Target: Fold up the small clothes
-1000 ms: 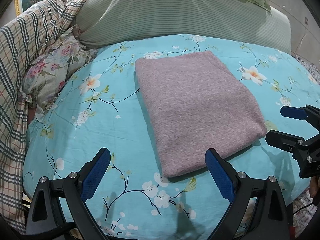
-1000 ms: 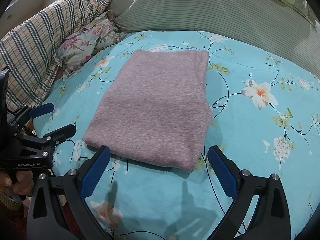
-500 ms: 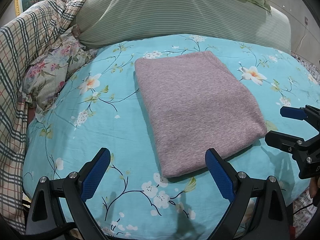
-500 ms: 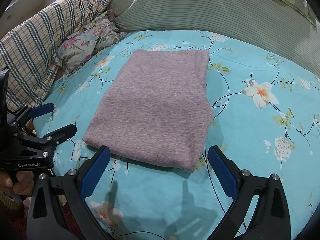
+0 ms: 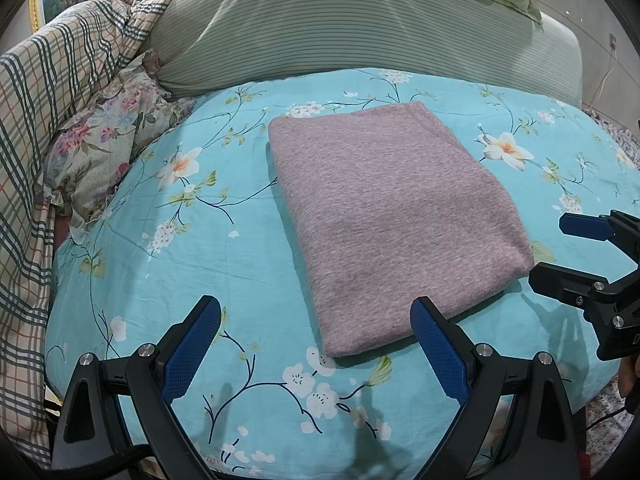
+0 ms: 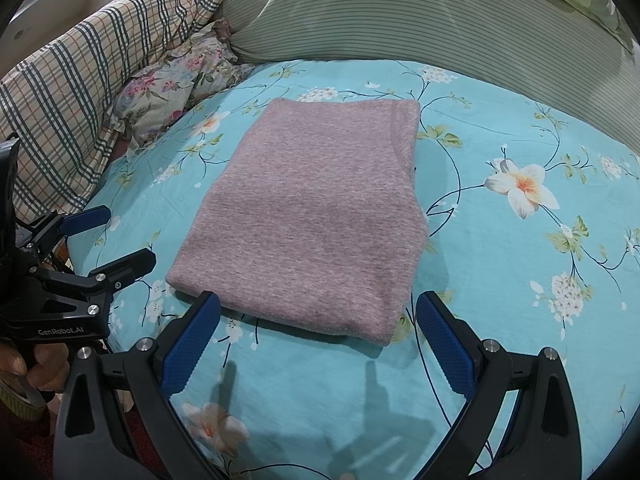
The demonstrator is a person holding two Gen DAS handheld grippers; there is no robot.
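Observation:
A mauve knit garment [image 5: 384, 216] [image 6: 316, 216] lies folded into a flat rectangle on the turquoise floral bedsheet [image 5: 208, 248] [image 6: 520, 264]. My left gripper [image 5: 316, 332] hovers open just short of the garment's near left corner, with nothing between its blue pads. My right gripper [image 6: 316, 328] is open too, its fingers straddling the near edge of the garment without touching it. Each gripper shows in the other's view: the right one [image 5: 556, 248] at the right edge, the left one [image 6: 116, 236] at the left edge, held by a hand [image 6: 36, 364].
A striped green bolster [image 5: 320, 28] [image 6: 400, 12] runs along the back of the bed. A plaid quilt [image 5: 52, 92] [image 6: 88, 64] and a floral pillow [image 5: 104, 148] [image 6: 180, 76] are heaped on the left. The bed's near edge lies under the grippers.

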